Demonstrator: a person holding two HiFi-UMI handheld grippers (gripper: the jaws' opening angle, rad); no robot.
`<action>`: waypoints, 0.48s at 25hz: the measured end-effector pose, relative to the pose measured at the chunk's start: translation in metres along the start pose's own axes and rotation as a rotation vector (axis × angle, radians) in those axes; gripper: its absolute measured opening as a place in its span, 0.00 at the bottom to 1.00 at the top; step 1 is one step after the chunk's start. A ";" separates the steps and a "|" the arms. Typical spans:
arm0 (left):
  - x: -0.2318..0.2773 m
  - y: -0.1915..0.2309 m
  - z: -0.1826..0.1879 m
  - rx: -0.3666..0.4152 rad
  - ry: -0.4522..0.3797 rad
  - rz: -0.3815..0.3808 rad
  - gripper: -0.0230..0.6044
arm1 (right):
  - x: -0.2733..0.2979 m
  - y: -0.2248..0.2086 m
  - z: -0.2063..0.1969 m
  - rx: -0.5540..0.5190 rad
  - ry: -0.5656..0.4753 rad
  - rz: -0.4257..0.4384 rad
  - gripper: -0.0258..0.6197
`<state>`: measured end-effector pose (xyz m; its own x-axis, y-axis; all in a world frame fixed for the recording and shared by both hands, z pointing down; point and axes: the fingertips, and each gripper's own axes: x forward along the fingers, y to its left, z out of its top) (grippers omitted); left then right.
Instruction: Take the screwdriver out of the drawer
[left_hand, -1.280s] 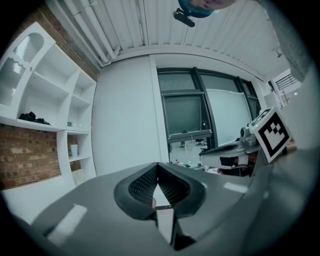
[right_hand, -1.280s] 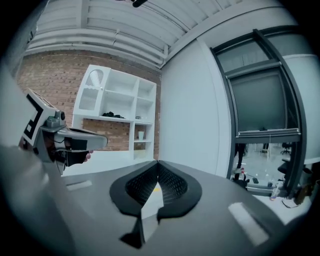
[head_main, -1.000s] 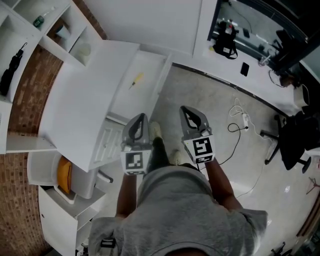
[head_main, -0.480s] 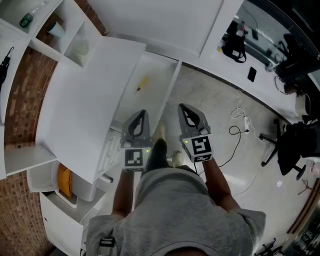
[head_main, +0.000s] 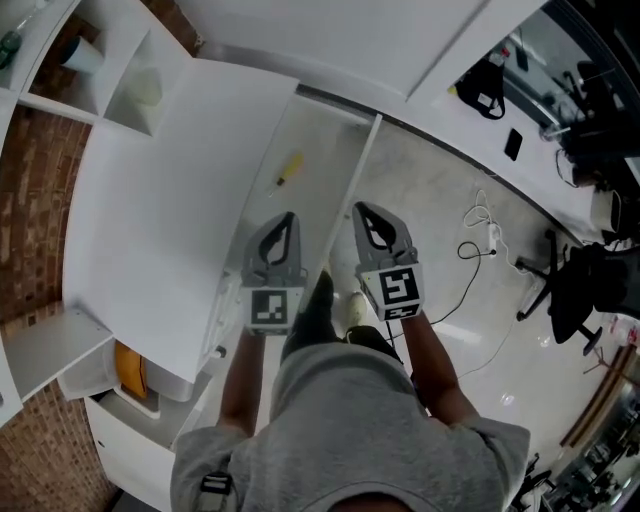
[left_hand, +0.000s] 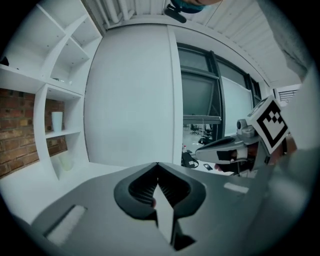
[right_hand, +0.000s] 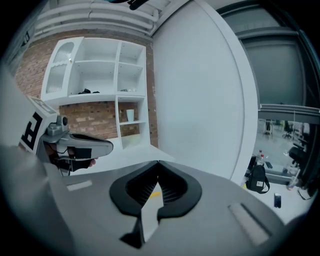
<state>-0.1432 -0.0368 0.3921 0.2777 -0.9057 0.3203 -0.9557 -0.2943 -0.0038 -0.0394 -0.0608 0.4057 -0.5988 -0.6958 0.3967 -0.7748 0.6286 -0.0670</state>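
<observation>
In the head view a yellow screwdriver (head_main: 288, 168) lies in the open white drawer (head_main: 325, 135), near its far end. My left gripper (head_main: 286, 216) hangs over the drawer just short of the screwdriver, shut and empty. My right gripper (head_main: 359, 207) is beside it over the drawer's right wall, also shut and empty. In the left gripper view the left gripper (left_hand: 157, 164) has its jaws closed tip to tip, with the right gripper (left_hand: 225, 146) alongside. The right gripper view shows the right gripper (right_hand: 158, 162) with jaws together, a yellow bit behind them and the left gripper (right_hand: 82, 141) at the left.
A white countertop (head_main: 160, 200) runs left of the drawer, with open shelves (head_main: 95, 60) behind it and an orange object (head_main: 128, 362) in a lower bin. On the floor at the right lie a cable with a power strip (head_main: 489, 238); a black office chair (head_main: 583, 290) stands beyond.
Both grippers have moved forward and down together, side by side and still shut. The drawer and the screwdriver now lie much closer to the gripper tips.
</observation>
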 end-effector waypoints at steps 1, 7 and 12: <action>0.007 0.003 -0.004 0.002 0.005 -0.008 0.06 | 0.007 -0.001 -0.003 0.003 0.011 -0.001 0.04; 0.042 0.025 -0.036 -0.032 0.052 -0.024 0.06 | 0.051 -0.009 -0.029 0.030 0.074 -0.005 0.04; 0.070 0.041 -0.064 -0.044 0.108 -0.049 0.06 | 0.086 -0.008 -0.052 0.054 0.126 0.008 0.04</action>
<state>-0.1689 -0.0922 0.4748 0.3139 -0.8519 0.4191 -0.9454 -0.3213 0.0549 -0.0744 -0.1072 0.4881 -0.5774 -0.6396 0.5075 -0.7819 0.6122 -0.1180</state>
